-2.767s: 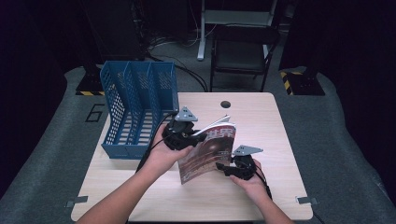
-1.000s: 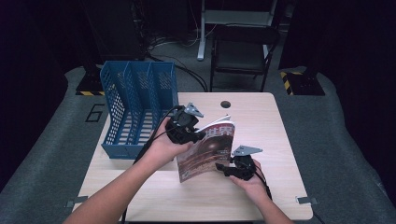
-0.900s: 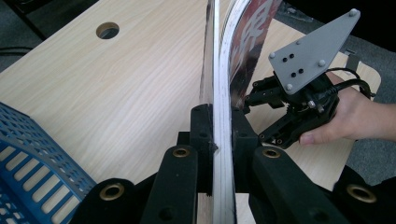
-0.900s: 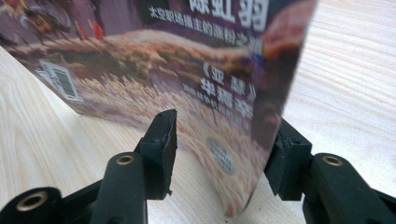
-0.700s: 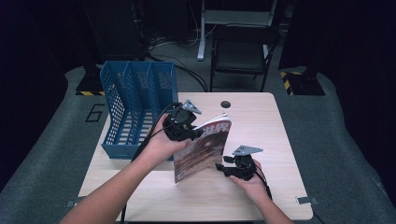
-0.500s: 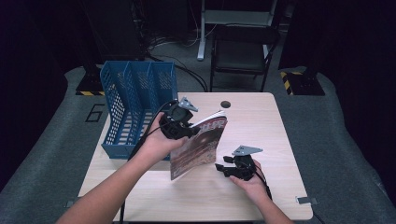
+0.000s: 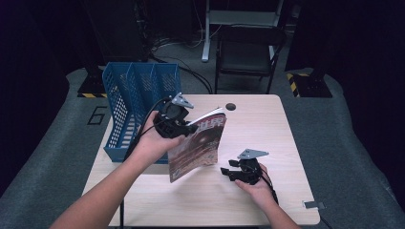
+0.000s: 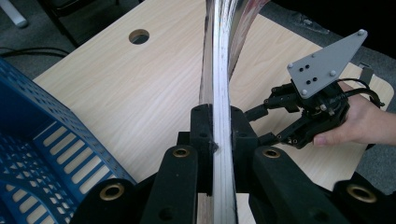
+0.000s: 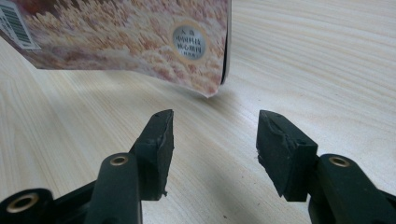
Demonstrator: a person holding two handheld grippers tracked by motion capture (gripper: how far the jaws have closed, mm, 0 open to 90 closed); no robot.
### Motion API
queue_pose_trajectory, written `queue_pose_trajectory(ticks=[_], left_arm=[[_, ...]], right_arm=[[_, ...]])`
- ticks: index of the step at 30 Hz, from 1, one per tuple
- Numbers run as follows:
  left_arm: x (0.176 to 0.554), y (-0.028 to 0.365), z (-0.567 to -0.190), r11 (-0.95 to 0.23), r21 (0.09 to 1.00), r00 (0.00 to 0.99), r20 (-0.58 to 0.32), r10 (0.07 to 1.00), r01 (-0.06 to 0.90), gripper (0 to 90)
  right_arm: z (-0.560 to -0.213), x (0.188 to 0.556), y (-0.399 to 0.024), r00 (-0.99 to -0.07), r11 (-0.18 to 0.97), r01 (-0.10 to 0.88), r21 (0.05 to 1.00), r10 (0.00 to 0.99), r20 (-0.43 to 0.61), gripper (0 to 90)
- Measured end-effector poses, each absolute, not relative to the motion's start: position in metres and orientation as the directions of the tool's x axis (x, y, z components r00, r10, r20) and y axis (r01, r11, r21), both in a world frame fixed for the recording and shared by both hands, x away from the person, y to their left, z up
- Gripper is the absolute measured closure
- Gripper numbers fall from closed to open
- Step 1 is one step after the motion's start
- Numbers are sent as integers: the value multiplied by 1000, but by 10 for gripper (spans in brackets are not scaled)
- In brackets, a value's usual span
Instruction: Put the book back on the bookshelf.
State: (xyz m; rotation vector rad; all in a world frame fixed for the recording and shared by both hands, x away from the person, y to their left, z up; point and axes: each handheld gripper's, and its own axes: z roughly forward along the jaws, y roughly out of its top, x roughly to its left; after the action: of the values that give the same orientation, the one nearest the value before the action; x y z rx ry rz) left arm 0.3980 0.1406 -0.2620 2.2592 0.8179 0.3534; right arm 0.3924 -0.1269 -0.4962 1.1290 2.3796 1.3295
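Magazine (image 7: 197, 145) is lifted off the wooden table (image 7: 267, 124), tilted, glossy brown cover facing the camera; its top is cut off in the left gripper view. Left gripper (image 7: 184, 128) pinches its upper edge, pads tight on the page stack. Right gripper (image 7: 228, 171) rests low on the table near the magazine's lower corner, jaws spread with nothing between, having just been opening. Right gripper view shows a barcode and a round silver sticker. Blue mesh file rack (image 7: 138, 102) stands to the left.

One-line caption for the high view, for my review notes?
Left claw holds a magazine off the table beside a blue file rack; right claw rests open nearby.
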Motion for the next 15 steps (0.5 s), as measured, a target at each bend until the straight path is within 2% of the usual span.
queue_pose_trajectory(ticks=[15], left_arm=[[396,151,-245,-537,713,754,18,657,451,836]], right_arm=[[-497,393,-127,-693,314,530,788,696,188,463]])
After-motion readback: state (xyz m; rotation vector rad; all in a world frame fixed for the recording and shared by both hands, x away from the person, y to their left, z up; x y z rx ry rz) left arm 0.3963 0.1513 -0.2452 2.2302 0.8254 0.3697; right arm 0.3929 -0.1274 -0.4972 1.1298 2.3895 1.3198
